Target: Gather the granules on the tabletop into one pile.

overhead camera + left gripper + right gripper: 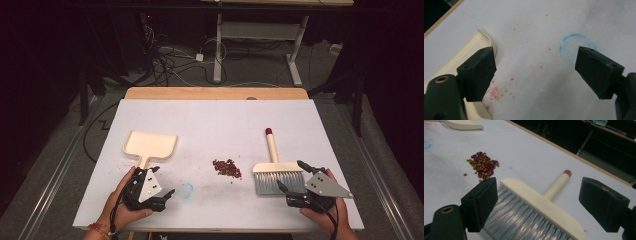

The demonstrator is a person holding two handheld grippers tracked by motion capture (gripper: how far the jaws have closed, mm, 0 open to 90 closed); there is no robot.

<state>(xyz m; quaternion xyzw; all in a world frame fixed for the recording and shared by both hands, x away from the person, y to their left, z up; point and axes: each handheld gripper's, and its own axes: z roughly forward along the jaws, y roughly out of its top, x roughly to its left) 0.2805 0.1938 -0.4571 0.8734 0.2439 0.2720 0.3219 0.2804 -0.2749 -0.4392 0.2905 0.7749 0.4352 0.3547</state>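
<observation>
A cream dustpan [149, 144] lies on the left of the white table, its handle pointing toward me. My left gripper [162, 181] is open just past the handle's end; in the left gripper view the open left gripper [536, 72] has the cream dustpan [454, 62] behind its left jaw. A small pile of red and green beans [227, 168] sits mid-table. To the right lies a cream brush [276, 167] with grey bristles and a red-tipped handle. My right gripper [292, 175] is open at the bristles, with the brush [544, 206] between its jaws and untouched.
A faint blue ring [187, 189] is drawn on the white table cover [215, 120], to the right of the left gripper. Fine red crumbs [496, 91] speckle the surface by the dustpan handle. A wooden edge [215, 93] borders the far side; cables lie on the floor beyond.
</observation>
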